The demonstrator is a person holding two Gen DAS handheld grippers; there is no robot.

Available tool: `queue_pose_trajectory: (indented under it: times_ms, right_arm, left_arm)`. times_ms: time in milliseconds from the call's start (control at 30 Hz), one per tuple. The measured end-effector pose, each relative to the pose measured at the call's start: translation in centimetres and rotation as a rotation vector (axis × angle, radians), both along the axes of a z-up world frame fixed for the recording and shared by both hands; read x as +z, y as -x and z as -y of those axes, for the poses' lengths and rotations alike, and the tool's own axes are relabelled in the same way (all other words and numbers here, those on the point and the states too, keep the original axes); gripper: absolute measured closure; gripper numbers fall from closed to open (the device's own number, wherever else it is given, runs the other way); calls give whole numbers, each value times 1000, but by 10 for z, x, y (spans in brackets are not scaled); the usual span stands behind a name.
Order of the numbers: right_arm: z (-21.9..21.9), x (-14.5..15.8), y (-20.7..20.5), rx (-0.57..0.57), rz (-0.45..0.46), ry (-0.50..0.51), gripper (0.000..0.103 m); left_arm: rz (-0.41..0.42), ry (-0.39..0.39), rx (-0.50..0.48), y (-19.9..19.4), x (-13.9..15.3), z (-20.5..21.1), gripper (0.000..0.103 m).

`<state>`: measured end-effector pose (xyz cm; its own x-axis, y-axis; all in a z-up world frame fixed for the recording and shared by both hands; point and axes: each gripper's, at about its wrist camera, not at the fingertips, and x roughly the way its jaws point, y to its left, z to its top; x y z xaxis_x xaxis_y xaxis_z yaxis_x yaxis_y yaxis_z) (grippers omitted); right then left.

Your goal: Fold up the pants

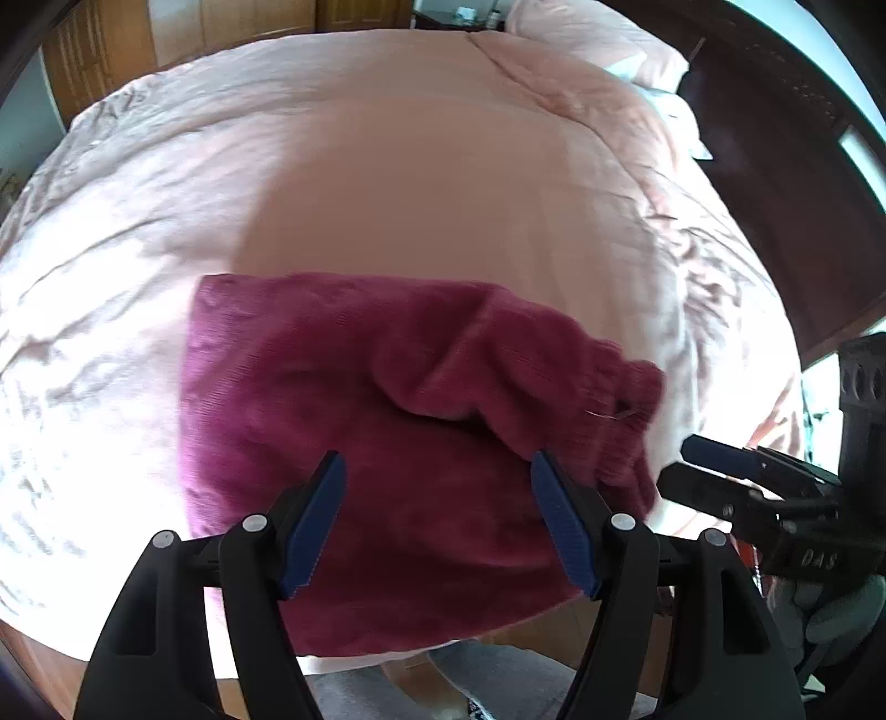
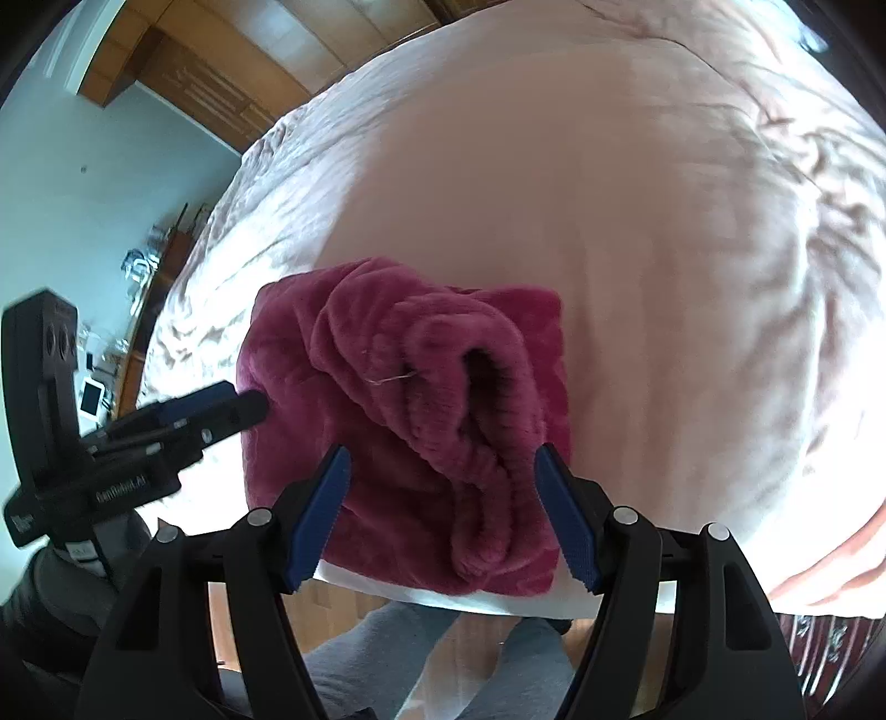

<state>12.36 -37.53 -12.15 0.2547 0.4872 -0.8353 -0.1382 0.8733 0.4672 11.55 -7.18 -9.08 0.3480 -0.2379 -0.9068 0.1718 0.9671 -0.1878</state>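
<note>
The pants [image 2: 404,421] are seen folded into a thick magenta bundle at the near edge of the bed [image 1: 443,183], waistband bunched on top. The loose top layer could spring open or slide off the edge if brushed. Both the left claw [image 1: 437,520] and right claw [image 2: 443,515] are held wide apart above the cloth, gripping nothing.

Big bed [image 1: 443,166] with a wrinkly pink cover, pillows [image 1: 581,39] up top, wooden wardrobe [image 1: 111,50] behind, pale blue wall [image 2: 111,166], bright daylight.

Folded pants [image 2: 410,421] (magenta) on bed [image 2: 637,232].
</note>
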Motion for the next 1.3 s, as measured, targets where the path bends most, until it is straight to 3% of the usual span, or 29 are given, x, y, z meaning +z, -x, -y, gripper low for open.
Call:
queue_pose_trajectory:
  times_ms: [333,367,400,467,600,800,1033,1133,1300]
  right_arm:
    - [-41,-23,-22,39,0,109,32]
    - [-42,-24,-24,38,-1,118,38]
    - [-44,-27,-27,38,-7,139,54]
    - [-44,-32,-31,30,-20,160,71]
    - [-38,-24,-35,5,14,178,80]
    - [-19,-16,-45,-83,38,226,82]
    - [-7,-50,-67,-145,-34,268,82]
    - [-4,-64,-77,-158,-76,236,81]
    - [-1,-61,-75,-158,-90,190,77]
  left_arm:
    - [16,-78,41,-4,7,-25,34]
    - [16,-83,43,-4,7,-27,34]
    - [15,-87,45,-5,7,-29,34]
    - [13,-90,51,-5,6,-32,34]
    - [9,-95,61,-4,5,-40,34]
    - [-1,-105,69,-5,0,-45,34]
    - [-20,-135,72,-9,-11,-50,34]
    - [-33,-141,69,-13,-18,-52,34]
    - [-60,-140,69,-31,-32,-53,34]
